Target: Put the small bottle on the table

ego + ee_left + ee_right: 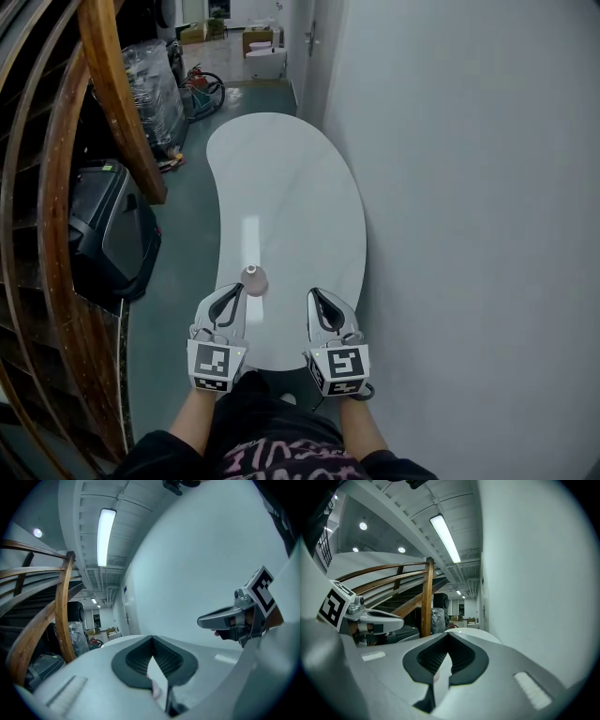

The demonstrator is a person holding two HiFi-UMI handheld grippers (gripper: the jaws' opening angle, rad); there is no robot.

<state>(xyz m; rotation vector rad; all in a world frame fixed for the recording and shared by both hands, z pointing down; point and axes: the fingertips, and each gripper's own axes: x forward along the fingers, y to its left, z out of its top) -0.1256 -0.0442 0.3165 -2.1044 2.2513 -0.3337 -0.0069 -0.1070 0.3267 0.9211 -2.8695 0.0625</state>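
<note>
Small bottle [254, 278] stands on the bench [281, 178], apparently just clear of my left hand-held gripper [234, 294]; that and the right hand-held gripper [317, 296] are closed, empty; a careless withdrawal could topple it.

The table [281, 178] was shiny white. The bottle [254, 278] was pale pink. The left gripper [236, 290] and right gripper [315, 293] were grey, with black ridged pads [140, 660]. Their cubes [217, 366] had black-and-white square patterns. The rail [117, 94] was brown wood. The floor [183, 272] was grey-green and the wall [469, 187] was white.
</note>
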